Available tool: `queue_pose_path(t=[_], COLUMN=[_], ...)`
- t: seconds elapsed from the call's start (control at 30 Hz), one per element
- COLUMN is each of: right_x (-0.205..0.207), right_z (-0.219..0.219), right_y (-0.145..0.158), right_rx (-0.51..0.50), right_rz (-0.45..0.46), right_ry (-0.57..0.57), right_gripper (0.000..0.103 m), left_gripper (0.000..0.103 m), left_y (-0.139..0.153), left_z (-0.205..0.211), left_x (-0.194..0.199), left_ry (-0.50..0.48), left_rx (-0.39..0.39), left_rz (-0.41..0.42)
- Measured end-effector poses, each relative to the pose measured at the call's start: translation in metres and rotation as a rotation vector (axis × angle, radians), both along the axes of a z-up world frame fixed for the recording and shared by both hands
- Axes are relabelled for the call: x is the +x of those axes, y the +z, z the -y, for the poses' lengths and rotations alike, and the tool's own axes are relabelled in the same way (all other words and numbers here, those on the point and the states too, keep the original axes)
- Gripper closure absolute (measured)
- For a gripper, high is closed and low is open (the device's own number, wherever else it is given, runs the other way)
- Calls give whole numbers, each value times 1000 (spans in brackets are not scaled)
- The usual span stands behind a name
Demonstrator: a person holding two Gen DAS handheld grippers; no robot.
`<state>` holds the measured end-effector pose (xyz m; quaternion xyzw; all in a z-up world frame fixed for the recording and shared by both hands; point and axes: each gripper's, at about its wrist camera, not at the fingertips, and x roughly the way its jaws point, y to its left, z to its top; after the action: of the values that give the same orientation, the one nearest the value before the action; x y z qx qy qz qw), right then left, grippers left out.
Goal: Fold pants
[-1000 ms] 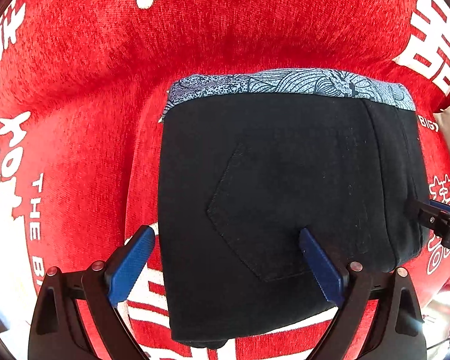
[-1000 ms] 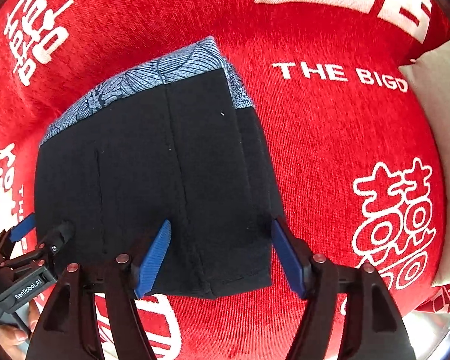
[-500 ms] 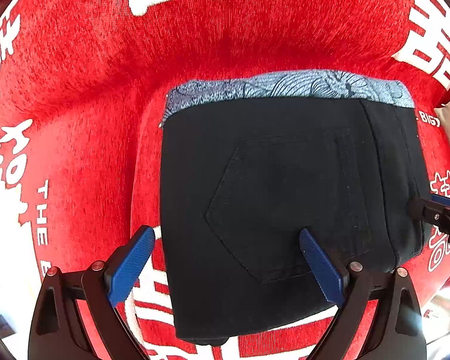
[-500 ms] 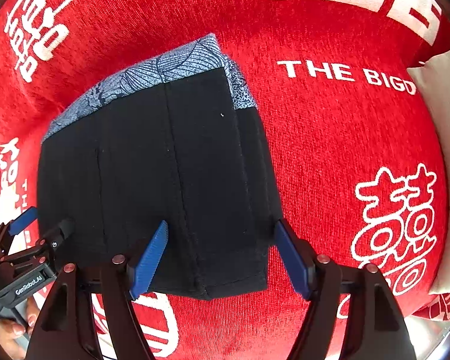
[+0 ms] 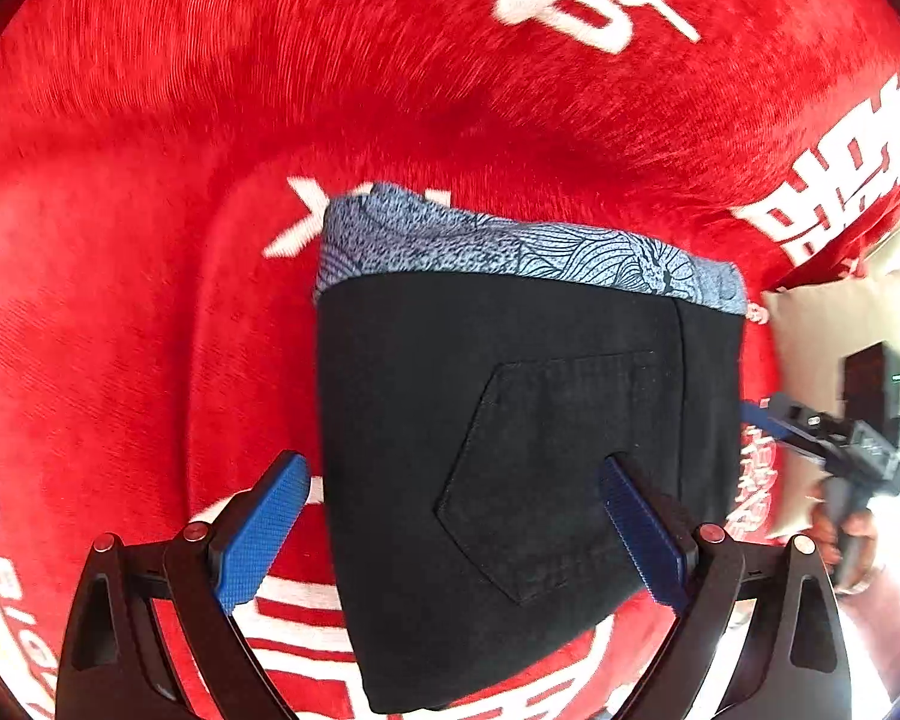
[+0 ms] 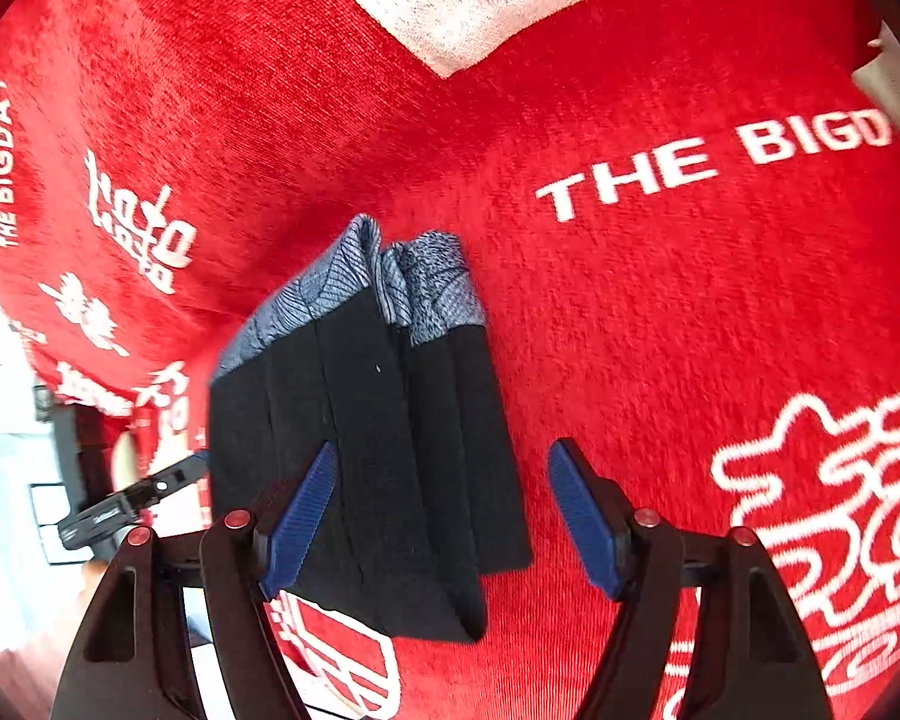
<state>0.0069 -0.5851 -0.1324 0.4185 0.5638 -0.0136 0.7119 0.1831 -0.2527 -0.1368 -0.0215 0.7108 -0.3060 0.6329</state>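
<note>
The black pants (image 5: 528, 450) lie folded into a compact rectangle on the red cloth, back pocket up, with a blue patterned lining strip (image 5: 510, 246) along the far edge. My left gripper (image 5: 450, 528) is open and empty, its blue pads straddling the near left part of the pants from above. My right gripper (image 6: 444, 510) is open and empty over the near right edge of the folded pants (image 6: 378, 450). The right gripper also shows at the right in the left wrist view (image 5: 822, 438). The left gripper shows at the left in the right wrist view (image 6: 132, 498).
The red cloth (image 5: 150, 180) with white lettering covers the whole surface (image 6: 690, 300). A beige cushion (image 5: 828, 324) sits at the right edge. A bright floor area and dark objects (image 6: 30, 480) lie beyond the cloth's left edge.
Both grippers have pulled back and up from the folded pants and tilted. The pants look smaller and have stayed in place. The right gripper has moved further right of the pants.
</note>
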Motion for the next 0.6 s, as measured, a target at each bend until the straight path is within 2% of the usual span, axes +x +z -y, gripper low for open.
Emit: queue_pose_path(t=[0.1,0.23,0.43,0.6], right_x=[5,7,12,19], right_z=[0,3,3,-1], right_y=[-11,-25,-44,-45], right_rx=[69,140,229,271], right_rz=[7,17,48,85], right_ry=[55,111,182,253], right_gripper=[26,26,27,27], left_gripper=[5,5,5,5], left_y=[-16,-31,-46,-49], left_z=[-14,-20,1,20], left_x=[-1,6,11,3], left_ry=[-6,-12,-90,-165], left_rx=[-44,-60,-88,-98], left_rz=[-34,-75,-89,-81])
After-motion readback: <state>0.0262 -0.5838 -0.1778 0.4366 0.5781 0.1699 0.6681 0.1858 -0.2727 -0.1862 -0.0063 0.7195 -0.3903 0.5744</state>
